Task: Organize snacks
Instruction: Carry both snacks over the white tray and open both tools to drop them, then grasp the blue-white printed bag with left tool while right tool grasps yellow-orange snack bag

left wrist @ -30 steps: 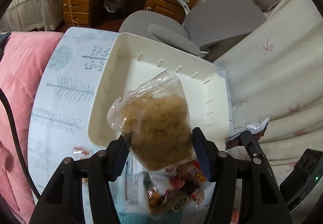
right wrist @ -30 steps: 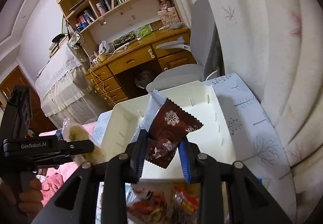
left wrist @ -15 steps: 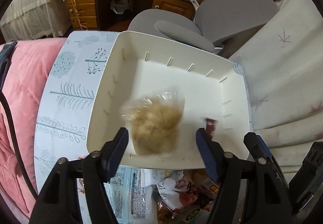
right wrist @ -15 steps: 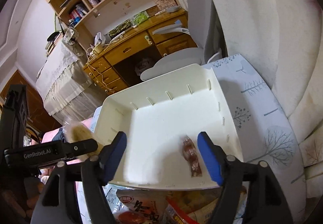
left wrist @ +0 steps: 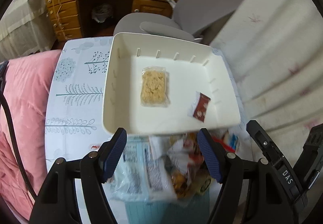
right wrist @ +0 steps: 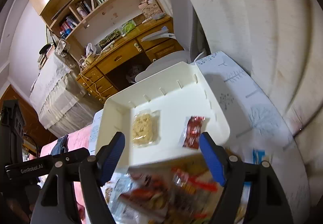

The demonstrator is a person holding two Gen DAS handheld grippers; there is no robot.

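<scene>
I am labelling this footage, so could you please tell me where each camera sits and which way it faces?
Left wrist view: on the left gripper, looking steeply down into the white tray; its own two open jaws show, and part of the right gripper's body at the right edge.
Right wrist view: on the right gripper, angled down over the tray towards the wooden desk; its jaws are opening, with nothing between them.
Shared: tray, noodle packet, dark red packet, snack pile.

Black-framed left gripper (left wrist: 161,151) with ribbed navy pads, silver screws; right gripper (right wrist: 162,155) alike, brighter blue pads; white "GenRobot.AI" lettering alongside.
</scene>
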